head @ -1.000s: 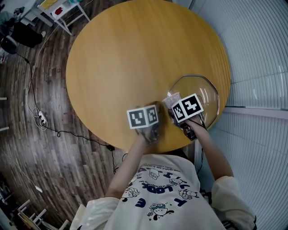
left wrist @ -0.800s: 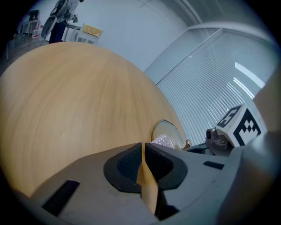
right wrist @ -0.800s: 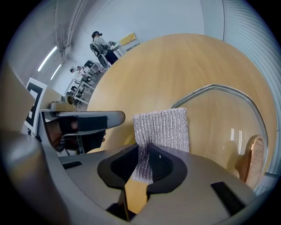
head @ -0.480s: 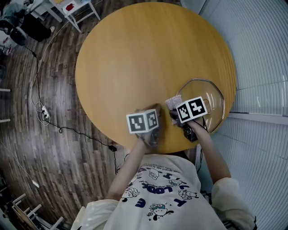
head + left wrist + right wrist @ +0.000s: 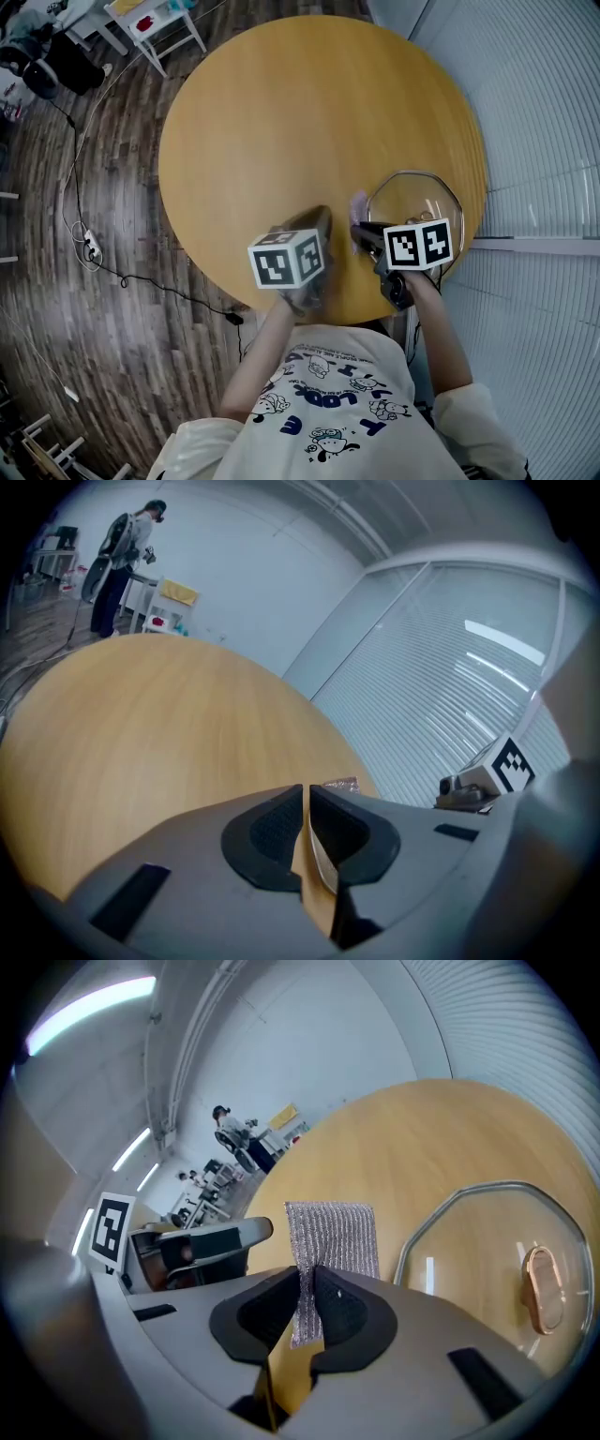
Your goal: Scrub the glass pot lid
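At the near right edge of the round wooden counter [image 5: 281, 112] lies the glass pot lid [image 5: 487, 1241], flat, just to the right of the right claw [image 5: 307, 1274]. That claw is clamped on a scrubbing cloth [image 5: 334, 1237], which sticks out ahead of the pads as a small rectangle beside the lid's left rim. Whether cloth and rim touch cannot be told. The left claw [image 5: 306, 791] hangs over the counter just left of the right one, apart from the lid. Its pads are drawn together to a thin slit with nothing gripped between them.

The lid is clear glass with an eight-sided outline and rounded corners, bound by a thin bright metal band. A small oval handle [image 5: 539, 1288] of coppery metal sits near its middle. The cloth is a silvery mesh with fine ribs running along its length. The counter top is smooth, pale orange-brown wood with a faint grain. Both claws have grey bodies with black, finely textured pads.

From the head view the right claw's marker cube covers the near part of the lid, and only a scrap of cloth shows. The lid's far right side is cut off by the edge of the right gripper view. The cloth's lower end is lost between the pads.
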The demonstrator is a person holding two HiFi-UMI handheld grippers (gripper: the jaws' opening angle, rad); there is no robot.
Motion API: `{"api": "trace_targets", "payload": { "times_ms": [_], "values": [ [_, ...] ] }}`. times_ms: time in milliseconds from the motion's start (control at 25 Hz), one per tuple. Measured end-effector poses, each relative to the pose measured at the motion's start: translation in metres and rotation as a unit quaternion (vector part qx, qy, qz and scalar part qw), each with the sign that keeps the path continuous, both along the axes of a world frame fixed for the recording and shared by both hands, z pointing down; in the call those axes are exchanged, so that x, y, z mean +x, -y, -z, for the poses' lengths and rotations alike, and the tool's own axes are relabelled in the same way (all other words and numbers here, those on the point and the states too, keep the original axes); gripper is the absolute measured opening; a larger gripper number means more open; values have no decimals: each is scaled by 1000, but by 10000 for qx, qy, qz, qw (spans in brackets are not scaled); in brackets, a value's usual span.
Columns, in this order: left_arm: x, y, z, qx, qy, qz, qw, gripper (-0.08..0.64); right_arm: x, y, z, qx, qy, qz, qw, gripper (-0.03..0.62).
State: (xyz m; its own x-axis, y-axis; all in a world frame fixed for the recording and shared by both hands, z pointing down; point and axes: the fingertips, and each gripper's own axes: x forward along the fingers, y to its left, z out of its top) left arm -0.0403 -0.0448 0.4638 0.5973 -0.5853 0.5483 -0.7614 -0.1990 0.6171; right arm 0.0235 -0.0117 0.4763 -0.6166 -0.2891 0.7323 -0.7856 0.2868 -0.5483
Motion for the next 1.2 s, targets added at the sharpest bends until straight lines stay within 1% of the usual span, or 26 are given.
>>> {"api": "trace_targets", "payload": {
  "times_ms": [120,200,240,320,400,520,600,680,760,880,1080,1200],
  "values": [
    [-6,10,35,415,-50,27,9991,32,-11,6,34,458,330,-196,9982,64],
    [-11,15,60,729,-13,62,9973,32,-16,12,59,847,517,-352,9944,63],
    [-14,18,72,903,36,83,9959,32,-17,17,73,1086,539,-443,9916,63],
    [-20,22,95,1266,218,118,9916,32,-16,26,98,1658,368,-629,9835,60],
    [-26,24,114,1647,490,154,9850,32,-15,33,122,2304,30,-748,9702,60],
    [-31,25,138,2187,878,178,9717,32,-19,39,159,3224,-391,-787,9425,60],
    [-30,25,151,2511,1074,159,9619,32,-21,39,179,3728,-630,-800,9223,60],
    [-27,25,164,2856,1245,161,9501,32,-22,39,195,4112,-840,-838,9038,60],
    [-26,24,175,3131,1429,173,9388,32,-24,37,207,4373,-905,-891,8903,60],
    [-25,21,187,3424,1570,210,9261,32,-24,34,217,4595,-861,-1049,8777,60],
    [-24,15,199,3760,1508,408,9134,32,-18,29,216,4785,-881,-1378,8627,60],
    [-24,10,201,3848,1444,492,9103,32,-15,26,214,4903,-917,-1475,8541,60]
  ]
}}
